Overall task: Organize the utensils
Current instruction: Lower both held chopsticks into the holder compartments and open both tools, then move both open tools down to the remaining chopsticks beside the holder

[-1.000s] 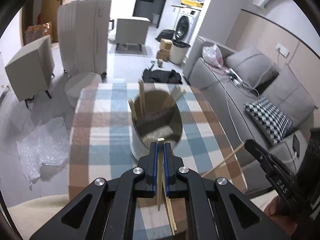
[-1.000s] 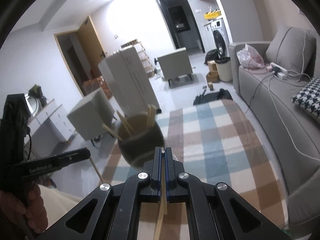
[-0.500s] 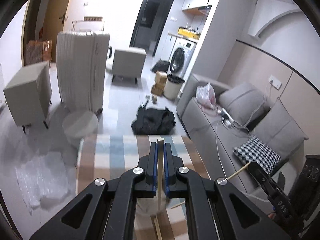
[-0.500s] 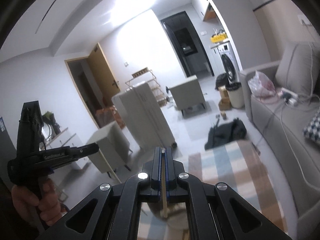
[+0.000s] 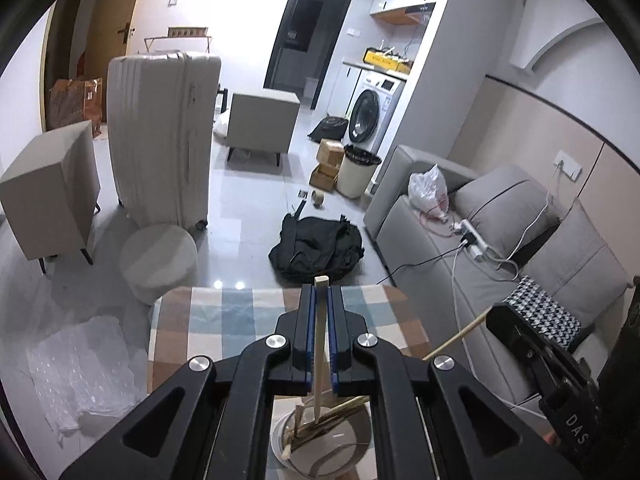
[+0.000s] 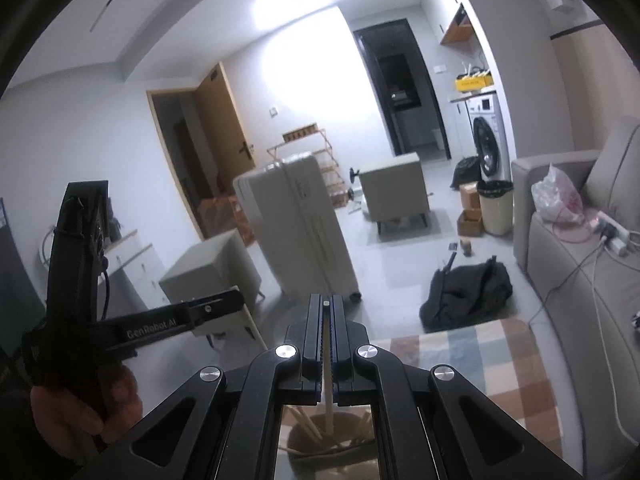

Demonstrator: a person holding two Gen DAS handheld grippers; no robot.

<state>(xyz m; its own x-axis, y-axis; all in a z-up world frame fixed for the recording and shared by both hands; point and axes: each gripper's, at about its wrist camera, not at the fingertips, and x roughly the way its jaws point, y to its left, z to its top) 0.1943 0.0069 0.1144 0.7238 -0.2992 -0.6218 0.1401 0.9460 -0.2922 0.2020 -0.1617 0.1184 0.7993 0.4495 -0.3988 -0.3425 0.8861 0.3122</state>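
Left tool (image 5: 320, 308) clenched on a chopstick (image 5: 319, 344); right tool (image 6: 327, 320) grips another chopstick (image 6: 328, 376), both above the holder (image 5: 320, 446).

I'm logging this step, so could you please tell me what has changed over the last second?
Both tools tipped upward and moved over the holder: a second ago it stood ahead of them on the checked tablecloth; now it sits beneath their fingers. Unchanged: left tool and right tool each stay shut on a chopstick.

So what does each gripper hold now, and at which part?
The left gripper clamps a wooden chopstick just below its upper end. The right gripper clamps another chopstick likewise; both hang toward the holder.
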